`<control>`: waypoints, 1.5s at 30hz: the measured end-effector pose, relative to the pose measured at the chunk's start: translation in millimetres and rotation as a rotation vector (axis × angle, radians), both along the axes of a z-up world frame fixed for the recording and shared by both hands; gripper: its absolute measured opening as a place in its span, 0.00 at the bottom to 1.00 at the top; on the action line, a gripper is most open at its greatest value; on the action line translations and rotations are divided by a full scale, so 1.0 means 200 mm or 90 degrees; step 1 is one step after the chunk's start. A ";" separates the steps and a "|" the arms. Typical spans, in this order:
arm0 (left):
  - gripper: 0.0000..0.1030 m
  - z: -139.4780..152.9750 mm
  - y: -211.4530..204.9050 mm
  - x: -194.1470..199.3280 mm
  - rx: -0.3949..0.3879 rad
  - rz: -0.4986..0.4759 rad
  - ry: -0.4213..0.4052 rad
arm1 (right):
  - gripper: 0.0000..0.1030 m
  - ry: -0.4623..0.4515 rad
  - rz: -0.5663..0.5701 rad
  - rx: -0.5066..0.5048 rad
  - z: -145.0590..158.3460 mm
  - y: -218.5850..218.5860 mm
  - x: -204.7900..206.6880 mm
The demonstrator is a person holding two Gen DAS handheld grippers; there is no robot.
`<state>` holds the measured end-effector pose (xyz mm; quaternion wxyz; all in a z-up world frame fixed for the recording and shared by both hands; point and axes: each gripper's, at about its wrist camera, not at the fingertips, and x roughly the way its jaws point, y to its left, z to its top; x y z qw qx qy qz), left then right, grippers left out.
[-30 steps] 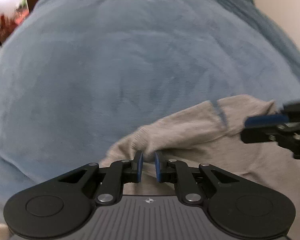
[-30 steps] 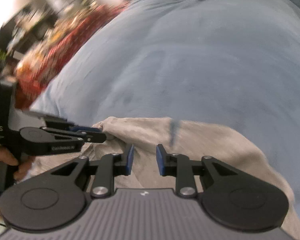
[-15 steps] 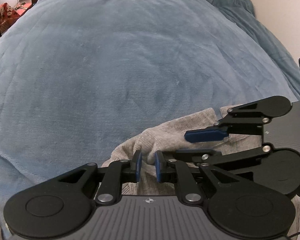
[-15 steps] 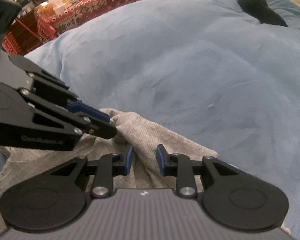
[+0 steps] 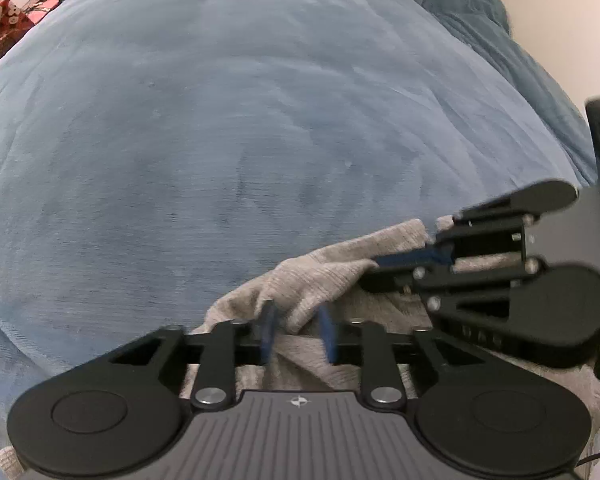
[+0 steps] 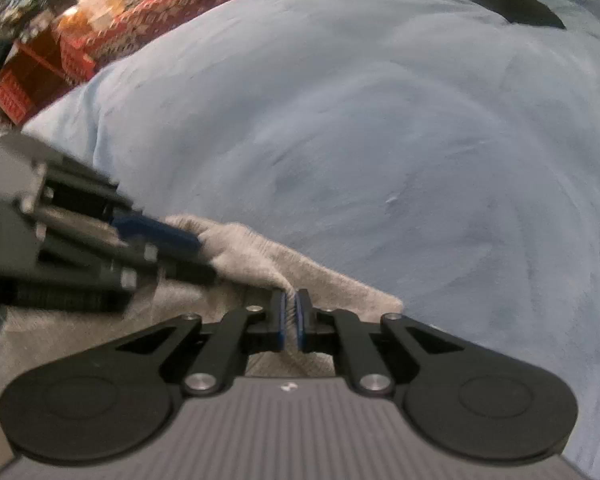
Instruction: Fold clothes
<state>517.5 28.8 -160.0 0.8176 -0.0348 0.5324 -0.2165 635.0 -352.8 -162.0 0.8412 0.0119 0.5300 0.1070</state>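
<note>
A blue blanket point(image 5: 260, 140) covers the bed, the grey sweater point(image 5: 320, 276) bunched at its near edge. The right gripper point(image 6: 289, 314) pinches a fold; the left gripper point(image 5: 296, 334) is opening (cloth between, unpressed). That thin pinch may slip when lifted.

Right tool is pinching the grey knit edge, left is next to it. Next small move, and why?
Probably draw the left tool back off the grey knit garment. Its jaws are opening with a fold of knit between the pads, while the right tool is clamped on the edge. A clear left tool could regrip elsewhere on the blue blanket.
</note>
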 end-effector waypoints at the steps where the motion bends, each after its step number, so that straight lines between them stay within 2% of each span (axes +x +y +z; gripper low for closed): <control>1: 0.29 0.01 -0.01 0.00 -0.002 -0.005 -0.003 | 0.05 -0.001 -0.003 0.003 0.01 -0.01 0.01; 6: 0.26 0.01 -0.02 -0.01 0.008 -0.022 -0.025 | 0.05 0.014 -0.055 0.063 0.03 -0.10 0.05; 10: 0.11 0.01 0.03 0.00 -0.005 -0.005 -0.011 | 0.06 0.022 -0.090 0.089 0.01 -0.16 0.07; 14: 0.11 0.03 -0.01 -0.02 0.001 -0.037 -0.022 | 0.06 0.025 -0.096 0.096 0.00 -0.17 0.06; 15: 0.13 0.03 -0.04 -0.03 0.016 -0.054 -0.028 | 0.06 0.024 -0.098 0.098 0.00 -0.17 0.05; 17: 0.22 0.02 -0.11 -0.04 0.058 -0.086 -0.043 | 0.06 0.024 -0.103 0.103 0.00 -0.16 0.05; 20: 0.20 0.00 -0.17 -0.03 0.096 -0.098 -0.060 | 0.06 0.021 -0.104 0.108 0.00 -0.16 0.04; 21: 0.15 0.00 -0.16 -0.02 0.089 -0.087 -0.057 | 0.06 0.020 -0.104 0.108 0.00 -0.17 0.03; 22: 0.03 0.01 -0.14 0.00 0.074 -0.070 -0.052 | 0.07 0.018 -0.104 0.106 0.01 -0.17 0.02; 25: 0.03 0.07 -0.08 0.06 0.013 -0.030 -0.044 | 0.09 0.000 -0.105 0.105 0.04 -0.18 -0.02; 26: 0.03 0.09 -0.05 0.08 -0.003 -0.015 -0.040 | 0.11 -0.008 -0.108 0.107 0.05 -0.18 -0.04; 27: 0.03 0.10 -0.03 0.11 -0.021 0.000 -0.030 | 0.18 -0.015 -0.111 0.111 0.06 -0.19 -0.06; 29: 0.03 0.11 0.00 0.16 -0.048 0.027 -0.006 | 0.20 -0.023 -0.122 0.112 0.08 -0.21 -0.10; 32: 0.03 0.10 0.05 0.25 -0.122 0.074 0.067 | 0.20 -0.022 -0.153 0.111 0.11 -0.25 -0.17; 34: 0.03 0.10 0.08 0.29 -0.150 0.096 0.134 | 0.23 -0.026 -0.171 0.125 0.12 -0.28 -0.23; 37: 0.03 0.09 0.11 0.33 -0.139 0.119 0.192 | 0.23 -0.040 -0.168 0.162 0.15 -0.28 -0.29; 40: 0.03 0.12 0.12 0.32 -0.111 0.101 0.202 | 0.22 -0.039 -0.133 0.194 0.14 -0.22 -0.29; 42: 0.03 0.13 0.11 0.32 -0.121 0.085 0.206 | 0.21 -0.036 -0.120 0.199 0.12 -0.17 -0.27; 43: 0.06 0.13 0.12 0.31 -0.131 0.082 0.207 | 0.21 -0.036 -0.114 0.202 0.10 -0.15 -0.26; 45: 0.18 0.14 0.15 0.28 -0.145 0.094 0.202 | 0.21 -0.035 -0.107 0.201 0.07 -0.11 -0.22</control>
